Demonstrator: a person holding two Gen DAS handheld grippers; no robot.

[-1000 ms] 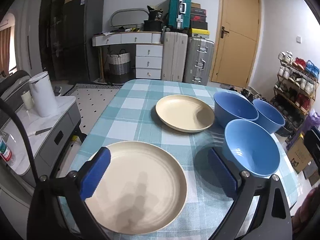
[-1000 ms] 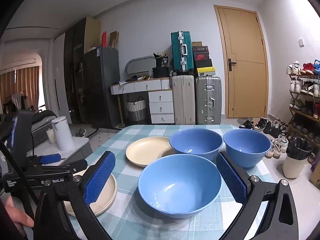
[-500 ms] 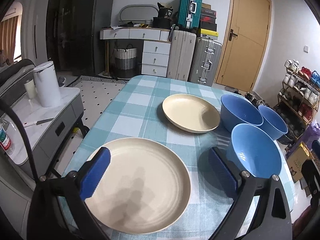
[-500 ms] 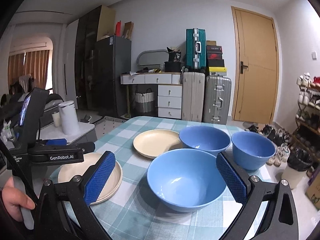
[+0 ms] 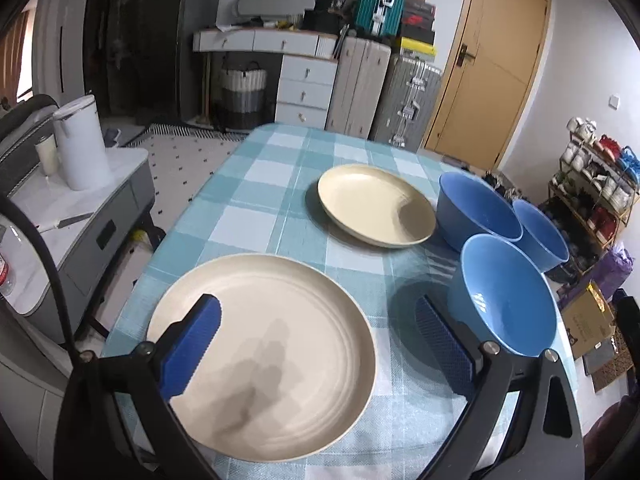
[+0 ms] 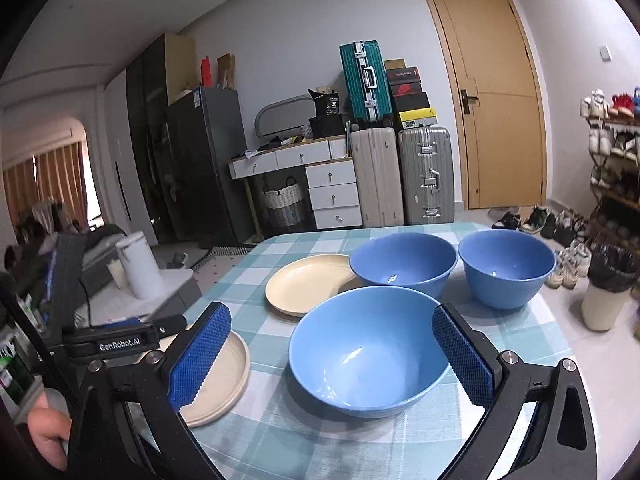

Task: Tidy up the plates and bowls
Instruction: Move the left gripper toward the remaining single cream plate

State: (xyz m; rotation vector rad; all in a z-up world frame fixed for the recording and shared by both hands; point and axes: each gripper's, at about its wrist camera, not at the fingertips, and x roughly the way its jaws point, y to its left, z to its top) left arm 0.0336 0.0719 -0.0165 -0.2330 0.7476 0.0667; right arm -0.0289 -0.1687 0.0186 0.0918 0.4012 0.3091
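The left gripper [image 5: 320, 332] hangs over the near end of the table with its blue-padded fingers spread wide and nothing between them; its left finger is over the near plate [image 5: 276, 344], its right finger over bare cloth between that plate and the near bowl [image 5: 508, 300]. The right gripper [image 6: 328, 346] is likewise spread wide and empty, its two fingers framing the near bowl without touching it. Both plates are round and lie flat, face up, so they have no long axis. The near plate sits at the table's near left edge. The far plate [image 5: 376, 204] lies further along the table, well apart from the near one, and close beside the middle bowl [image 5: 476, 212]. All three blue bowls stand upright with their mouths up. The near bowl is on the right side, just in front of the middle bowl and the far-right bowl [image 5: 540, 236], and those two look to be touching at their rims. The table is covered with a blue-and-white checked cloth [image 5: 260, 184]. In the right wrist view the left gripper shows at the left edge, with a hand [image 6: 48, 436] around its handle. Beyond the table stand suitcases [image 5: 384, 84], a chest of drawers [image 5: 304, 88] and a door [image 5: 492, 68]; a white kettle [image 5: 80, 144] stands on a side cabinet to the left, and a shoe rack [image 5: 592, 184] to the right.
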